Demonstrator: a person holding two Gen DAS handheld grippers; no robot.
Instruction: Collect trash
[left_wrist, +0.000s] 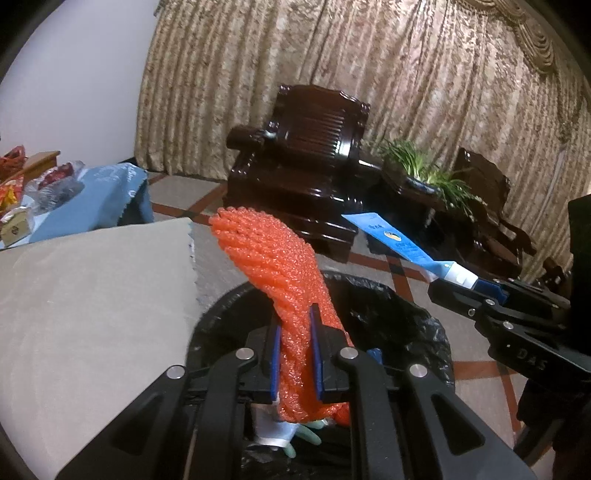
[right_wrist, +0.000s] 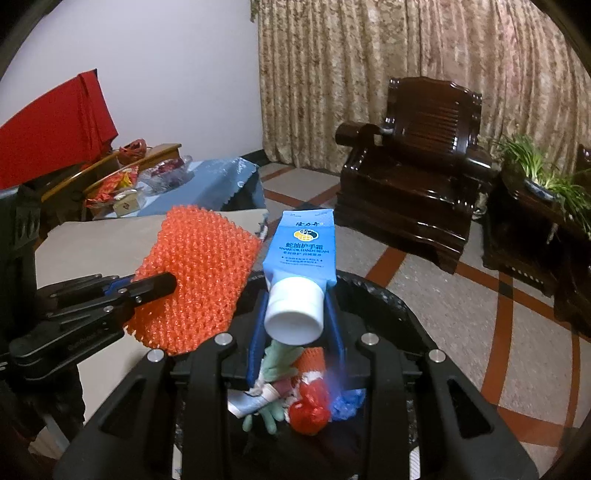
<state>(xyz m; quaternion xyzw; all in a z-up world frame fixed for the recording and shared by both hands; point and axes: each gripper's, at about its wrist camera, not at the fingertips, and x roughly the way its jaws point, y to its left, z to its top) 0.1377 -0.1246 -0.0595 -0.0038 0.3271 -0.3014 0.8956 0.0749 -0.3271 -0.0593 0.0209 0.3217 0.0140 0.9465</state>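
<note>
My left gripper (left_wrist: 295, 325) is shut on an orange foam net (left_wrist: 280, 266) and holds it over the black-lined trash bin (left_wrist: 417, 295). The net also shows in the right wrist view (right_wrist: 199, 273), with the left gripper (right_wrist: 162, 284) at its left edge. My right gripper (right_wrist: 295, 302) is shut on a blue hand cream tube (right_wrist: 303, 254) with a white cap, held over the bin (right_wrist: 384, 295). The tube shows in the left wrist view (left_wrist: 399, 247) too, in the right gripper (left_wrist: 461, 286). Inside the bin lie a green glove (right_wrist: 273, 369), red (right_wrist: 310, 406) and blue scraps.
A beige-covered table (left_wrist: 92, 295) stands left of the bin. A blue-clothed table with snacks (right_wrist: 207, 184) is behind it. A dark wooden armchair (right_wrist: 413, 173) and a side table with a plant (right_wrist: 535, 177) stand on the tiled floor before curtains.
</note>
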